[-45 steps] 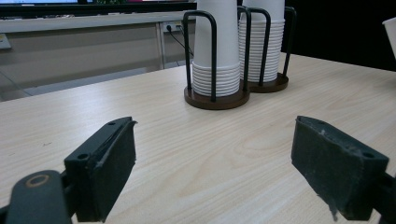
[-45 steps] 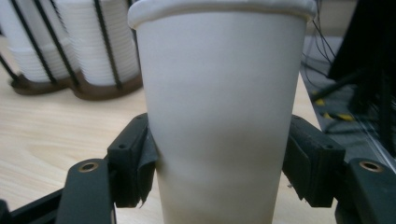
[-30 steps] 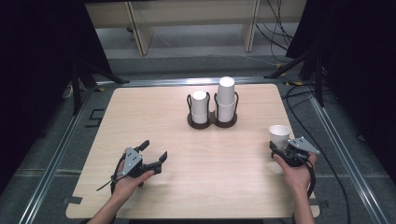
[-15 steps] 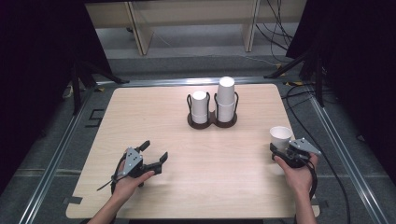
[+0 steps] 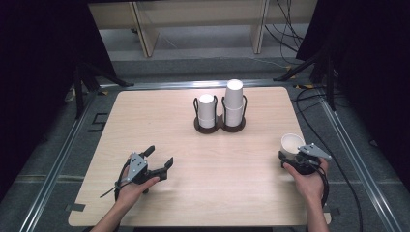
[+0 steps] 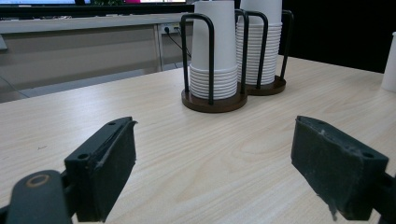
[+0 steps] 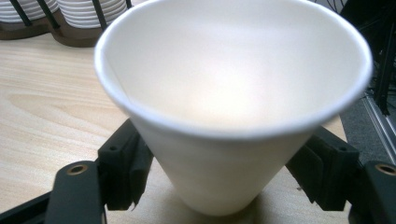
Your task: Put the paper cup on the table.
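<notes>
The right gripper has just been opening, its jaws now slack around the paper cup upright near the table's right edge (light, thin-walled, easily crushed), best pinched gently low down; the left gripper gapes empty.

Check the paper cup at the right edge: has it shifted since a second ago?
No. The paper cup sits as before relative to the cup holder; the right hand-held gripper has just been opening around it.

I am working bare-armed with two black grippers: my left gripper and right gripper are each wearing a grey three-cornered plate, trailing black cables, screws dotting the jaws.
</notes>
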Available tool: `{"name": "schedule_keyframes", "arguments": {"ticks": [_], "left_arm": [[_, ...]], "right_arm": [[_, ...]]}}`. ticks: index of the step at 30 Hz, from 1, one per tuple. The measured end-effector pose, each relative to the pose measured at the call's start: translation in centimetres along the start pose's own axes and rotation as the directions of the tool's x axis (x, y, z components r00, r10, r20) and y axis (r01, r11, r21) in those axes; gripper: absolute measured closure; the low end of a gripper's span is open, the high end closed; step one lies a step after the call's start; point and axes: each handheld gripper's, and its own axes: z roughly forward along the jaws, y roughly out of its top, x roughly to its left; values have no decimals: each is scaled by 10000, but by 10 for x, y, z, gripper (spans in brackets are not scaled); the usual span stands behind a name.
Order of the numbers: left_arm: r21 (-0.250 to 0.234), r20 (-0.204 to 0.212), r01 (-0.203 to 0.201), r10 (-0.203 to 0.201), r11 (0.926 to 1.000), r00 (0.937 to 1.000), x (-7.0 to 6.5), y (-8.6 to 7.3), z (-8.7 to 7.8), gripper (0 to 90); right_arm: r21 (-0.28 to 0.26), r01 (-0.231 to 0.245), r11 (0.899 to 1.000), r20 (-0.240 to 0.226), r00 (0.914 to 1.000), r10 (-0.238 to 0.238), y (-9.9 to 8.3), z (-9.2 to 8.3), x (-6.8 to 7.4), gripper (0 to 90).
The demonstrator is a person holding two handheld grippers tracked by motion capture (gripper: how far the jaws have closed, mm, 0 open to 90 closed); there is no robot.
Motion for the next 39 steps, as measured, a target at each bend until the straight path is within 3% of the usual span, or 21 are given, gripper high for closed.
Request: {"name": "schedule_keyframes", "arguments": {"ticks": [2,3,7,8,11,12,16,17,19,22,23,24,25,27,28,29,30,31,32,33,39], "left_arm": [[7,24,-7,7,10000,10000,0,0,0,136],[135,11,-16,16,9999,10000,0,0,-1,136],[285,-26,-2,2,9996,10000,-1,1,-2,136],[284,-32,-7,8,9996,10000,-1,1,-2,136],[2,18,16,-16,10000,10000,0,0,0,136],[30,6,16,-16,10000,10000,0,0,0,136],[40,-27,-25,25,10000,10000,2,0,-1,136],[201,-103,-4,6,9998,9999,2,0,-2,136],[10,-89,14,-14,10000,10000,2,-1,-1,136],[269,-188,24,-19,9996,9998,2,0,-3,136],[266,-188,31,-26,9996,9998,2,-1,-3,136],[264,-193,24,-19,9996,9998,3,-1,-3,136],[262,-210,21,-15,9997,9998,3,-1,-3,136],[285,-206,18,-12,9996,9998,3,-1,-3,136],[248,-240,-15,21,9997,9997,3,-1,-3,136],[256,-255,-42,49,9997,9997,3,-2,-3,136],[277,-255,-59,66,9996,9997,3,-2,-3,136],[278,-253,-55,62,9996,9997,3,-2,-3,136],[282,-256,-58,65,9996,9997,3,-2,-3,136],[283,-260,-56,63,9996,9996,3,-2,-3,136],[251,-318,-7,15,9997,9995,3,-2,-3,136]], "right_arm": [[-32,-48,10000,-26,10000,48,0,1,0,250],[229,-452,9987,-74,9989,454,0,-1,3,240],[137,-250,9996,-144,9996,252,1,0,1,194],[262,-639,9976,-102,9979,642,1,-2,5,180],[186,-476,9987,-20,9989,476,1,-3,4,150],[-2,-129,9999,-28,9999,129,1,-3,2,146],[182,-202,9996,-43,9998,203,1,-7,2,145],[175,-711,9973,-100,9974,713,1,-9,6,145],[-119,-182,9998,-87,9998,181,0,-10,2,145],[-22,-551,9985,-205,9983,550,-1,-14,5,144],[-63,-115,9999,-109,9999,114,-1,-15,3,144],[-109,-475,9988,-269,9985,472,-2,-14,5,144],[-46,-128,9999,-116,9999,127,-2,-16,3,143],[66,-418,9991,-137,9990,419,-2,-21,5,143],[-85,-120,9999,-177,9998,119,-3,-20,2,143],[-5,-529,9986,-216,9984,528,-4,-23,4,143],[-179,-222,9996,-129,9997,220,-4,-24,2,143],[-3,-762,9971,-187,9969,761,-6,-26,5,143],[50,-706,9975,-144,9974,706,-7,-28,4,143],[-183,-175,9997,-107,9998,173,-8,-28,1,143],[-187,-452,9988,-175,9988,449,-13,-38,1,144]]}}
